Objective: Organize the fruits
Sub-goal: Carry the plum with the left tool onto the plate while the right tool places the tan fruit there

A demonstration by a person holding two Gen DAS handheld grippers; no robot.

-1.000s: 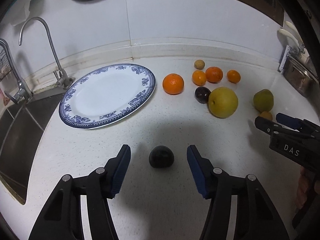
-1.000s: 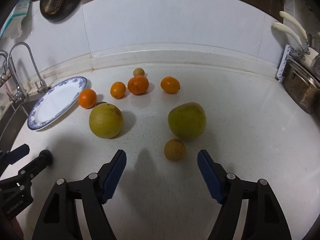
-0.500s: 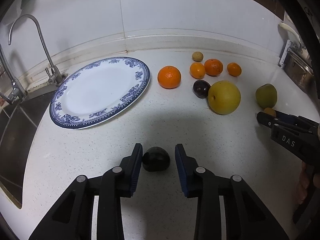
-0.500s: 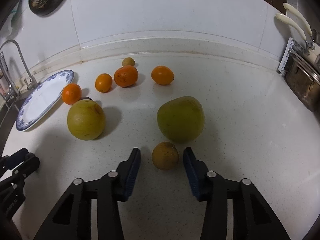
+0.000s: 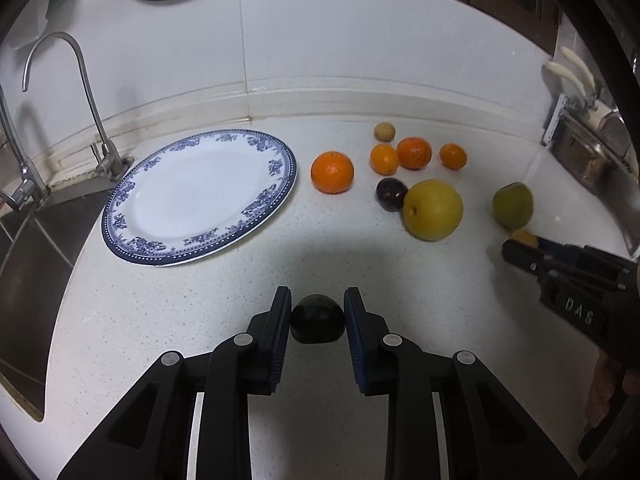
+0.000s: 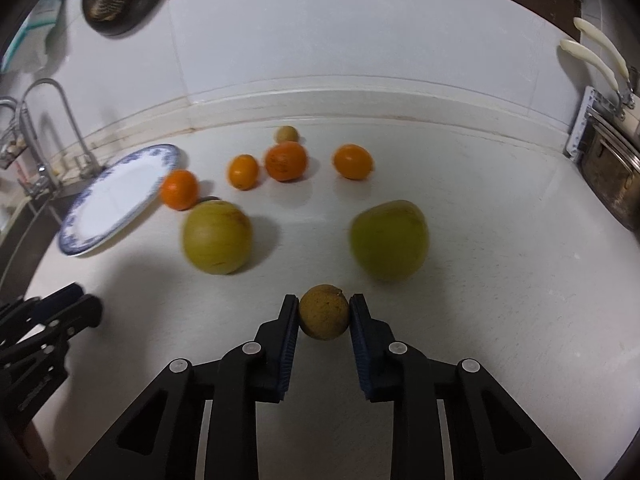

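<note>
My left gripper [image 5: 317, 310] is shut on a small dark round fruit [image 5: 317, 319] just above the white counter. My right gripper [image 6: 324, 312] is shut on a small brownish-yellow fruit [image 6: 324, 311]; it also shows at the right of the left wrist view [image 5: 520, 246]. A blue-rimmed white plate [image 5: 160, 254] lies at the left. Several oranges [image 5: 332, 172], a dark plum [image 5: 391, 194], a yellow pear [image 5: 433, 210] and a green pear [image 5: 513, 205] lie on the counter. The pears appear close ahead in the right wrist view [image 6: 218, 237] [image 6: 389, 239].
A sink [image 5: 24, 248] with a tap [image 5: 86, 96] sits at the left, beside the plate. A metal rack [image 5: 588, 152] stands at the right edge. The backsplash wall [image 5: 320, 40] runs behind the fruit.
Both grippers closed from wide open onto their fruits, the left on the dark fruit, the right on the brownish-yellow one. The right wrist view is blurred by motion.
</note>
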